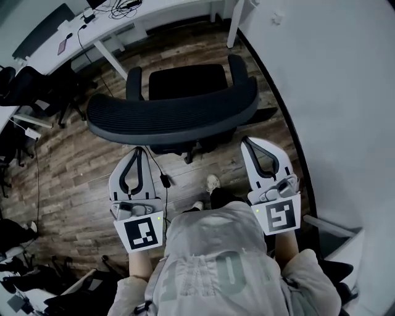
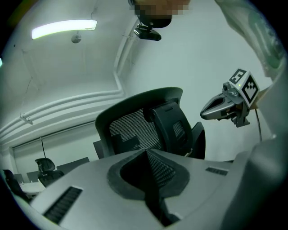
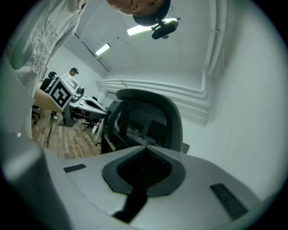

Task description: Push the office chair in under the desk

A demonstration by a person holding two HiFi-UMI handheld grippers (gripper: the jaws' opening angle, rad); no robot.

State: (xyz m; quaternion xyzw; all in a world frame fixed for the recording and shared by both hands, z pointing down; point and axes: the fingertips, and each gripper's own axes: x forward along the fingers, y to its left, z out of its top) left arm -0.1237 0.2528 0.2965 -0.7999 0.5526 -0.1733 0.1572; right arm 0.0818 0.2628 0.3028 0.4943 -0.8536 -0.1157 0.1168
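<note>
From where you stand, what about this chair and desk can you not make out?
- The chair's wheels: in the head view they are hidden beneath the backrest and seat.
- Desk: cut off by the top edge of the head view, so its depth is unknown.
- Whether the left gripper or right gripper touches the backrest: not settled from above, nor in either gripper view.
- The flat object on the desk: too small to identify.
</note>
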